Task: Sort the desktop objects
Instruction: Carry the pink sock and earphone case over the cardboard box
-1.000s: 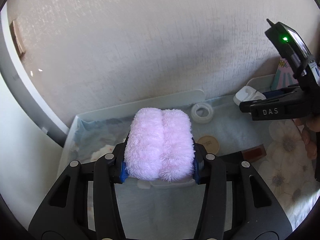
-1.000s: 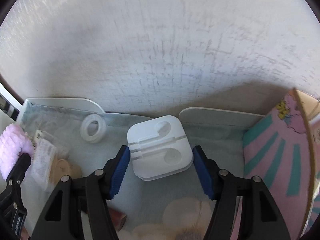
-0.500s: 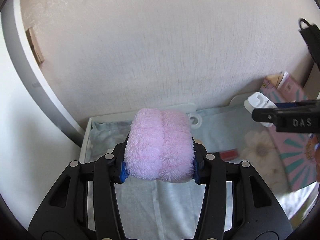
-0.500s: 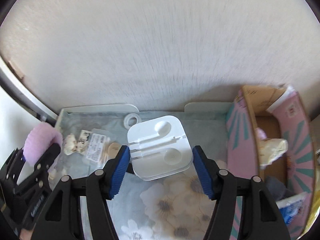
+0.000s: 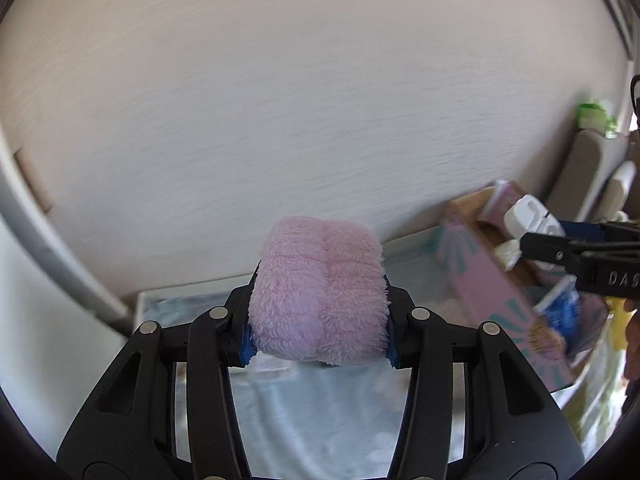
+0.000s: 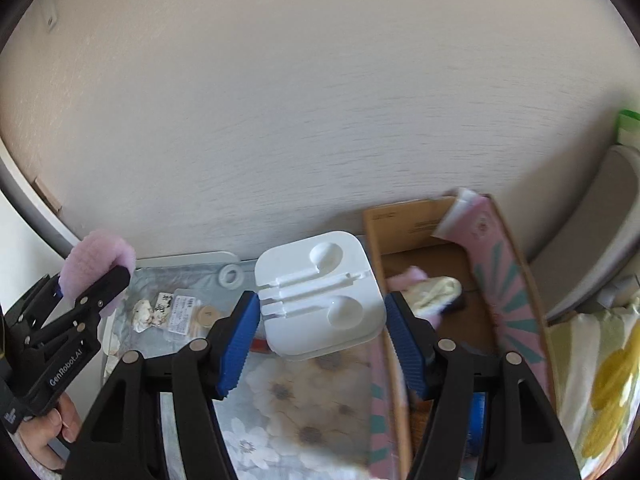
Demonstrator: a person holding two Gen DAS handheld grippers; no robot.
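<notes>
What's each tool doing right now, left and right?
Left tool: closed on the fluffy pink plush pad.
Right tool: closed on the white moulded plastic earphone tray.

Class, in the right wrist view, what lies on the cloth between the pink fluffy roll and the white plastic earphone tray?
A white tape ring, small packets and a round tan disc.

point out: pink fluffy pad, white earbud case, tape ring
pink fluffy pad (image 5: 320, 292), left wrist view, middle of its front face
white earbud case (image 6: 320, 292), right wrist view, centre of its moulded top
tape ring (image 6: 229, 275), right wrist view, its white rim
</notes>
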